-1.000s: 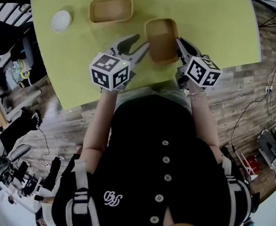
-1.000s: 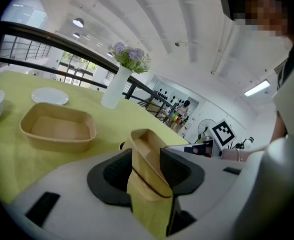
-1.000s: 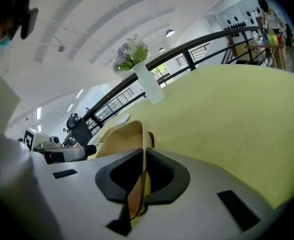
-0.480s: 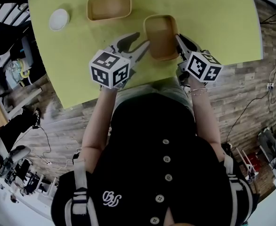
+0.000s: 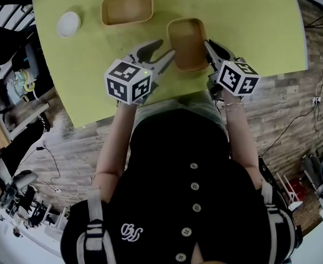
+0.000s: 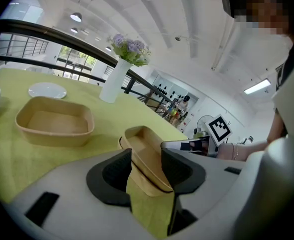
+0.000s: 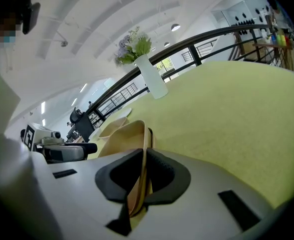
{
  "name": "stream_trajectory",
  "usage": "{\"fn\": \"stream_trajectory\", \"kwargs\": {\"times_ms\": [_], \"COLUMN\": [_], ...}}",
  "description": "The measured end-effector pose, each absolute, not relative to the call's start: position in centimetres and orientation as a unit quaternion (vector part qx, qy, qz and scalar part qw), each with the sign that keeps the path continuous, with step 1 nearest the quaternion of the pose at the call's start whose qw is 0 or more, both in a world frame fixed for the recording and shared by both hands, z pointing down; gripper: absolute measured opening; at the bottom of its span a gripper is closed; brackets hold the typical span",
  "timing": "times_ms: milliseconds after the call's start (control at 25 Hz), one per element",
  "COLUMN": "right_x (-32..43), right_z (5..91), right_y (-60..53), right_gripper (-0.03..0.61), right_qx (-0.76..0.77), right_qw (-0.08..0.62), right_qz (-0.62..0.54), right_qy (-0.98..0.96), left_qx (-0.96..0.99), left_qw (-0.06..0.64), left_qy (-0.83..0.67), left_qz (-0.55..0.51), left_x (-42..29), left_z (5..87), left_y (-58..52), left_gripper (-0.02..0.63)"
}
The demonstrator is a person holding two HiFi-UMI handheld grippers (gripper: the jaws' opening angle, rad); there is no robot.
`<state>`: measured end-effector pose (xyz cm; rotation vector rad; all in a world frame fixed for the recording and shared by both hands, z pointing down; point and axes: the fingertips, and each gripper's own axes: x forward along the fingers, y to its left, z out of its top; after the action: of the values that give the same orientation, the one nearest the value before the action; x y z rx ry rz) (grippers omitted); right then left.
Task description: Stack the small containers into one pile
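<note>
At the yellow-green worktop's (image 5: pixel 249 26) near edge, the right gripper (image 5: pixel 207 43) pinches a tan oblong paper container (image 5: pixel 187 40); the left gripper (image 5: pixel 167 47), jaws just opened, loosely straddles its rim. Lift level.

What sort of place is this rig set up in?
Probably an open indoor studio or lab-style hall, not a home: high white ceiling with strip lights, a black railing behind the green-clothed table, and cables and equipment stands on the wood-plank floor.

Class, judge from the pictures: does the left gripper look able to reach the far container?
Probably yes. The left gripper, whose jaws have just been opening, straddles a wall of the near container unclamped, and only bare tablecloth lies before the far container.
</note>
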<state>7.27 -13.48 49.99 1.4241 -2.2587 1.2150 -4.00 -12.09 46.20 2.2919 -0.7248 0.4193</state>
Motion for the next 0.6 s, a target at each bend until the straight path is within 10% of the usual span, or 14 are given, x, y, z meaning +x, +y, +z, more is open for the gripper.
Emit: {"fn": "stream_trajectory", "kwargs": {"times_ms": [600], "right_x": [6.76], "right_z": [49.71], "right_y": [-13.33], "right_gripper": [0.083], "right_qx": [0.471], "right_qw": [0.131], "right_qz": [0.388], "right_qy": [-0.782], "left_qx": [0.879], "left_qw": [0.346], "left_qy": [-0.288], "left_qz": [0.157], "left_x": [-4.44], "left_z": [46.18], "left_y": [-12.28], "left_gripper": [0.193]}}
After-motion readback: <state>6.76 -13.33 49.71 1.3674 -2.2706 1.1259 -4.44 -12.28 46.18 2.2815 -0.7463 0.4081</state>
